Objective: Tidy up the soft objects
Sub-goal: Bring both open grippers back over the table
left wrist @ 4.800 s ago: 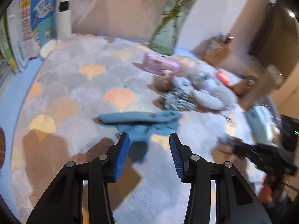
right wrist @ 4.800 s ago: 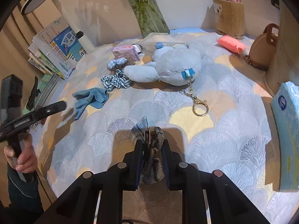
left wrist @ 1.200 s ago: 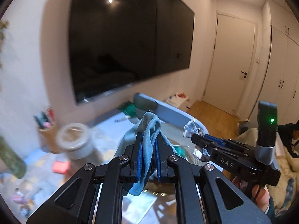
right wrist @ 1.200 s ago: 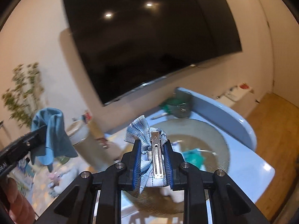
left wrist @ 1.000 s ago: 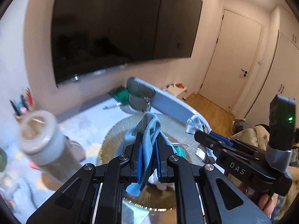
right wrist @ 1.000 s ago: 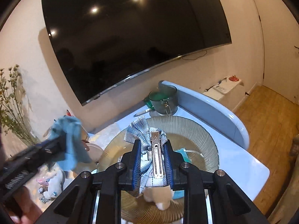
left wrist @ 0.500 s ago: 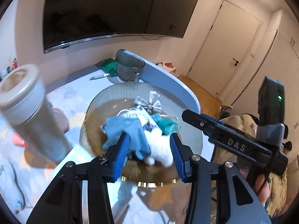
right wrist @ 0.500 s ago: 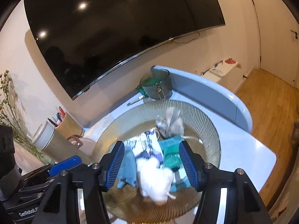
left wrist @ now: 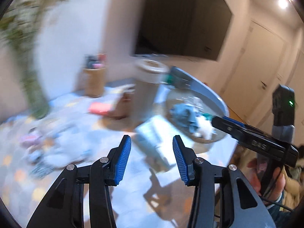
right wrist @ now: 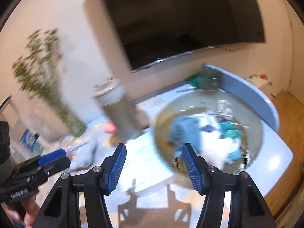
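Both my left gripper (left wrist: 152,159) and right gripper (right wrist: 154,168) stood released and empty, having dropped their loads half a second before. The blue cloth (right wrist: 183,131) now lay in the ribbed bowl (right wrist: 252,163) among the other soft items; the grey plush (right wrist: 85,152) remained on the counter (right wrist: 273,155).

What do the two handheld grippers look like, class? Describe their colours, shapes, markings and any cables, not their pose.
The left gripper and the right gripper have black angular linkage arms with silver pivot bolts and ribbed blue finger pads. From the left wrist view, the right gripper looks like a long black bar with pale lettering, a blue tip, a black box with a green light and a thin dark cable below the hand.
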Available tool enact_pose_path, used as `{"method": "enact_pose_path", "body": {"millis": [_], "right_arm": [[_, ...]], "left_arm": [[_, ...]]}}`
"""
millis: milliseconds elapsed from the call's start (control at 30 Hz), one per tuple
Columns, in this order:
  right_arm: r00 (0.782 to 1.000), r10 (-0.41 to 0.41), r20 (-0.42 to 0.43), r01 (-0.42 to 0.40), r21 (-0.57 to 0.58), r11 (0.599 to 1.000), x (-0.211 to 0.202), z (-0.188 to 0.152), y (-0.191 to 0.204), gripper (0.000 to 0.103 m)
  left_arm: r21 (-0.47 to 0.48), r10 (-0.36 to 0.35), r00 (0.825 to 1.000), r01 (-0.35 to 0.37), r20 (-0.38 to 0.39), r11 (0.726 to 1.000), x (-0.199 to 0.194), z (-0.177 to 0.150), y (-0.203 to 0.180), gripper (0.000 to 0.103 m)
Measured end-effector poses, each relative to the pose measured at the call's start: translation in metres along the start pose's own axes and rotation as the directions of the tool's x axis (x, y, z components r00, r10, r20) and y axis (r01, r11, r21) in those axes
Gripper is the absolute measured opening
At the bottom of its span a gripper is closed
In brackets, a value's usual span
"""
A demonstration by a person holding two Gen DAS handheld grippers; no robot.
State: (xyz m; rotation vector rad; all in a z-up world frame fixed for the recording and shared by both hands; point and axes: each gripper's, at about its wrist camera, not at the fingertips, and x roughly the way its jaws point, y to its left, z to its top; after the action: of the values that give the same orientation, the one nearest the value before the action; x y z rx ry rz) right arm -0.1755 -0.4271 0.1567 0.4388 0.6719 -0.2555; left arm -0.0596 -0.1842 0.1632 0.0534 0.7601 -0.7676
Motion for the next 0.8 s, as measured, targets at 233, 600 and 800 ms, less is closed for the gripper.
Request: {"method": "enact_pose_path", "body": {"millis": [233, 600, 800], "right_arm": [[0.991, 0.104, -0.084, -0.119, -0.198, 0.973, 0.019, -0.03, 0.097, 0.064], [0.941, 0.231, -0.246, -0.3, -0.299, 0.906, 0.093, -0.086, 0.183, 0.068], [0.941, 0.236, -0.241, -0.302, -0.291, 0.908, 0.137, -0.114, 0.185, 0.068]], "left_arm": [[-0.162, 0.27, 0.962, -0.263, 0.025, 0.951, -0.052, -0.027, 0.095, 0.043], [-0.368, 0.355, 0.933, -0.352, -0.061, 0.861, -0.048, -0.093, 0.21, 0.043], [-0.37, 0.393, 0.912, -0.408, -0.117, 0.835, -0.017, -0.129, 0.234, 0.043]]}}
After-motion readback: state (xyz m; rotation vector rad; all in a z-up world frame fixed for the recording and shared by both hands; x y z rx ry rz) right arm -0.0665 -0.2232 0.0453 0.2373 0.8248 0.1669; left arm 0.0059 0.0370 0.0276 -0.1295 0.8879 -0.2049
